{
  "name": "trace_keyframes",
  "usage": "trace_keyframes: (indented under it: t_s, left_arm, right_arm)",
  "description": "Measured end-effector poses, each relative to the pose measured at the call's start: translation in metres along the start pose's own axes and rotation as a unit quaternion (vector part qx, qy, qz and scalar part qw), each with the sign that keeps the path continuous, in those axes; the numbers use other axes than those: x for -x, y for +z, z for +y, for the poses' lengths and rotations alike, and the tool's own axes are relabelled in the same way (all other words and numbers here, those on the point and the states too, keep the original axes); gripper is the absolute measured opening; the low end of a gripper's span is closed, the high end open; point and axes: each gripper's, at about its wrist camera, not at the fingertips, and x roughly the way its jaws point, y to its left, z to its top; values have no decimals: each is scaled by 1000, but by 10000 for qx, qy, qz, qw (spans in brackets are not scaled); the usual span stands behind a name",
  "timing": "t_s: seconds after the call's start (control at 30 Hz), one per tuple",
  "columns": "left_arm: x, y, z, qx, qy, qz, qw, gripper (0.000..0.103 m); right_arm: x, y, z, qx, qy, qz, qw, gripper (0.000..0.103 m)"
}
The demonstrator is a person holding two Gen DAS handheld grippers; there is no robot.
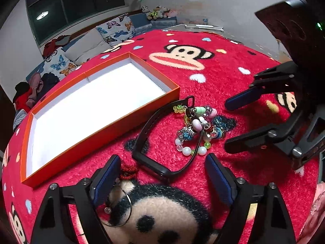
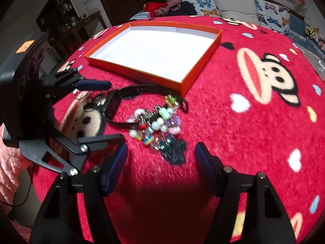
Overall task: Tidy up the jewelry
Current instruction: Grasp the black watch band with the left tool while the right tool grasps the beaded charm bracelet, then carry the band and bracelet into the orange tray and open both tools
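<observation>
box (image 1: 105, 120): empty, light, stiff, far side of the blanket (image 1: 223, 65) | black band (image 1: 150, 126): beside box, limp, take mid-strap | bead bracelets (image 1: 200, 126): tangled, slippery, snag-prone | my left gripper (image 1: 162, 174) and right gripper (image 2: 160, 160): spread, empty

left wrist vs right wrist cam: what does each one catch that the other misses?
Left wrist only: a window, a red hair tie and a thin wire hoop by the left gripper, open.
Right wrist only: a dark shelf and the right gripper from behind, open, nothing between its fingers.
Both: orange box, black watch band, bead bracelets, red monkey blanket.
</observation>
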Motion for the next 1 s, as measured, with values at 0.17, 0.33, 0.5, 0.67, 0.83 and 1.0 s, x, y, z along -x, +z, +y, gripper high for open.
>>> trace_keyframes:
  t_s: [0.17, 0.33, 0.5, 0.67, 0.83, 1.0]
  left_arm:
    - [0, -1, 2, -1, -59, -84, 9999, 83]
    - [1, -2, 5, -10, -125, -162, 9998, 77]
    - [3, -3, 3, -65, -155, -240, 9996, 70]
    - [6, -5, 4, 19, -149, -287, 9995, 60]
    - [12, -6, 6, 151, -195, -335, 9991, 54]
    - [16, -6, 4, 197, -180, -342, 9991, 53]
  right_arm:
    - [-7, 6, 2, 83, 154, 20, 9998, 61]
    - [-13, 10, 0, 16, 190, 66, 9998, 43]
    - [-9, 11, -5, -49, 253, 41, 9997, 31]
    - [3, 11, -3, -45, 288, -84, 9995, 14]
    - [15, 12, 3, 49, 241, -227, 9994, 14]
    - [26, 15, 5, 86, 120, -423, 9990, 14]
